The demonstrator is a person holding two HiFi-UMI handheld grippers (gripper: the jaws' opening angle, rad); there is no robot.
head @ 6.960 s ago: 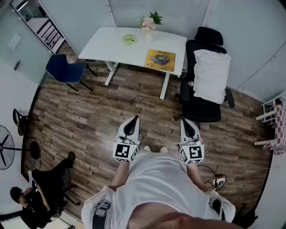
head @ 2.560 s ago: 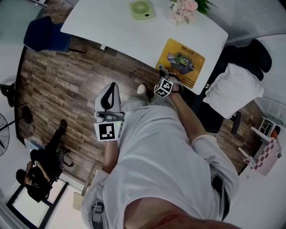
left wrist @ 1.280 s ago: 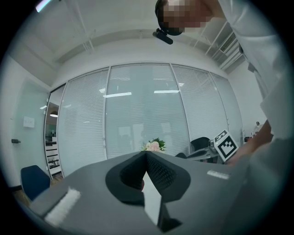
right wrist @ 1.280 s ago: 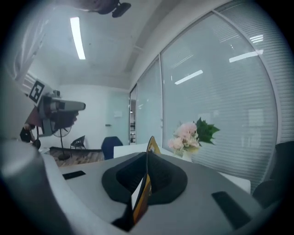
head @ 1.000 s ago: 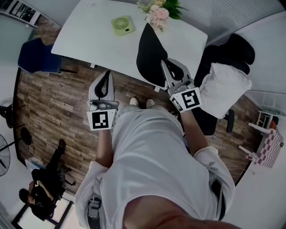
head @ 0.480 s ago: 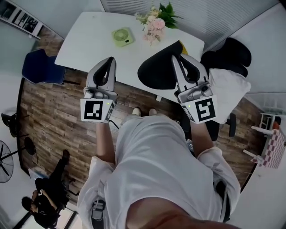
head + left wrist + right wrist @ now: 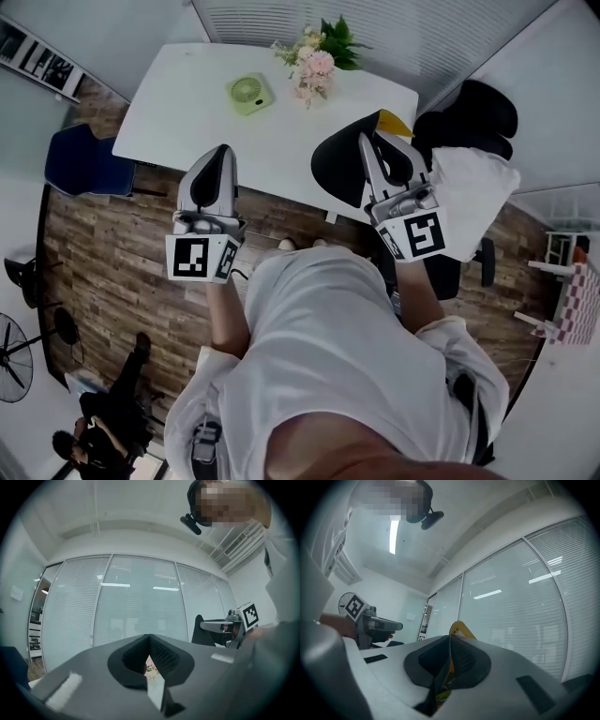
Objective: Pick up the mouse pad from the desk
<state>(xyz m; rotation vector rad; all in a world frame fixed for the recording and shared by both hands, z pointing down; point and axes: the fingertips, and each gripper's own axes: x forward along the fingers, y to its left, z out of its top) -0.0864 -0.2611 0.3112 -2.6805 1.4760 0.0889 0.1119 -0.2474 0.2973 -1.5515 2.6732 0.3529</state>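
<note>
Both forearms reach forward from the person's chest, side by side and well apart, each gripper pointing ahead and roughly level over the near edge of the white desk (image 7: 187, 103). The left gripper (image 7: 221, 155) has its jaws closed together with nothing in them. The right gripper (image 7: 370, 150) is clamped on the mouse pad (image 7: 339, 169), which is off the desk and hangs in the air in front of that gripper. In the head view the pad shows mostly its black underside, bulging toward the left gripper, with one yellow corner poking up past the jaws. That view also shows the things on the desk: a small green fan (image 7: 247, 94) and a bunch of flowers (image 7: 314, 61) at the far side, and a black chair (image 7: 478, 103) with a white cloth over it to the right of the desk. The right gripper view shows what the head view cannot: the pad seen edge-on as a thin sheet pinched between the two pads, its yellow corner (image 7: 459, 628) rising above them, with the left gripper (image 7: 375, 624) off to the side. The left gripper view shows its own pads meeting at a line, a narrow gap below giving a glimpse of flowers, and the right gripper (image 7: 220, 626) with the dark pad standing up beside it.
</note>
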